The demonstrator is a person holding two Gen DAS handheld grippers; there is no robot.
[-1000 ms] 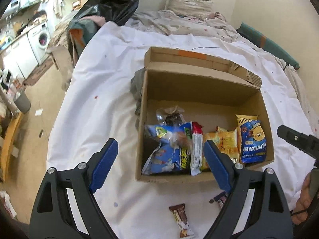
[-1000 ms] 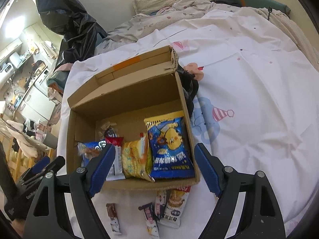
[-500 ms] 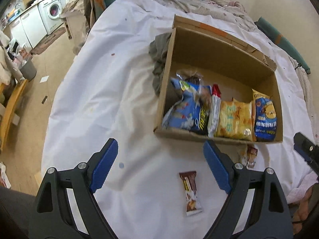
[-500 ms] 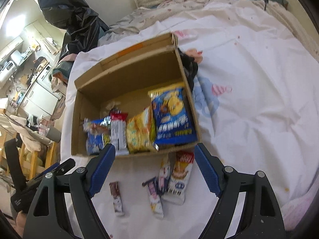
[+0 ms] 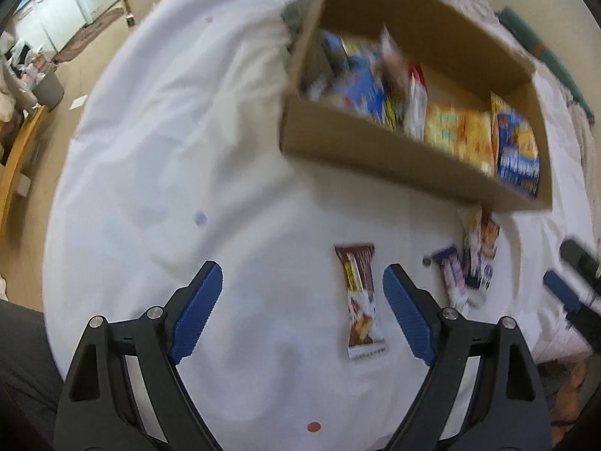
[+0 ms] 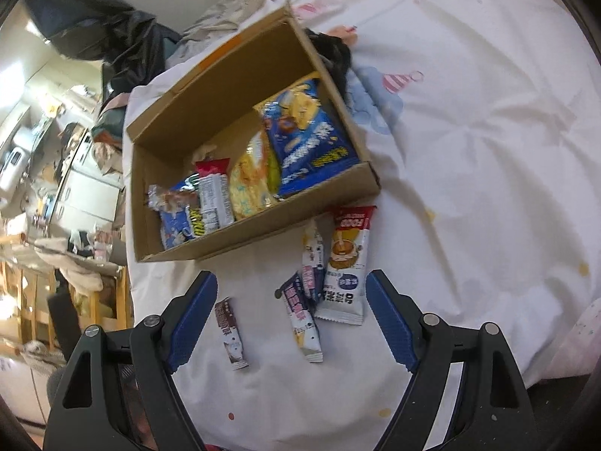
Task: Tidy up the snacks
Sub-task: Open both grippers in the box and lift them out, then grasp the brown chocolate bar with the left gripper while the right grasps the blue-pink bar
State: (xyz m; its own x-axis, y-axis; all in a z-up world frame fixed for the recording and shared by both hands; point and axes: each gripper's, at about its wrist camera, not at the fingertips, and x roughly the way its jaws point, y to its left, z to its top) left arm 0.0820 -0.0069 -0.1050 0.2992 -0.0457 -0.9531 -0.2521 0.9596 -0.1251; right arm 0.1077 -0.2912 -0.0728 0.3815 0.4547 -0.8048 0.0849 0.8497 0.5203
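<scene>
1. While I hold both tools over the white sheet point(image 6: 469, 173), I judge the sorting about half done: several packets stand in the cardboard box point(image 6: 259, 240), and four are loose outside it.
2. Packed so far, in the right wrist view at centre: a blue bag point(image 6: 308, 139) against the box's right wall, a yellow bag point(image 6: 249, 184) beside it, then a red-topped packet point(image 6: 212, 195) and a blue-and-silver bag point(image 6: 176, 218) toward the left wall. The back half of the box is bare cardboard.
3. Left to do: a brown bar point(image 5: 358, 297) lies alone at lower centre of the left wrist view, well apart from the box front.
4. Also left: a cluster just below the box's front wall in the right wrist view, namely a red-and-white sachet point(image 6: 347, 267), a slim pale stick point(image 6: 313, 259) beside it, and a purple-and-white bar point(image 6: 302, 315) overlapping their lower ends.
5. My left gripper point(image 5: 302, 312) is released, jaws wide, nothing between the pads; the brown bar sits in the gap toward the right finger, untouched.
6. My right gripper point(image 6: 291, 319) is likewise released and empty, its gap framing the cluster.
7. My judgement: each tool is lined up for its own pickup, neither yet begun.
</scene>
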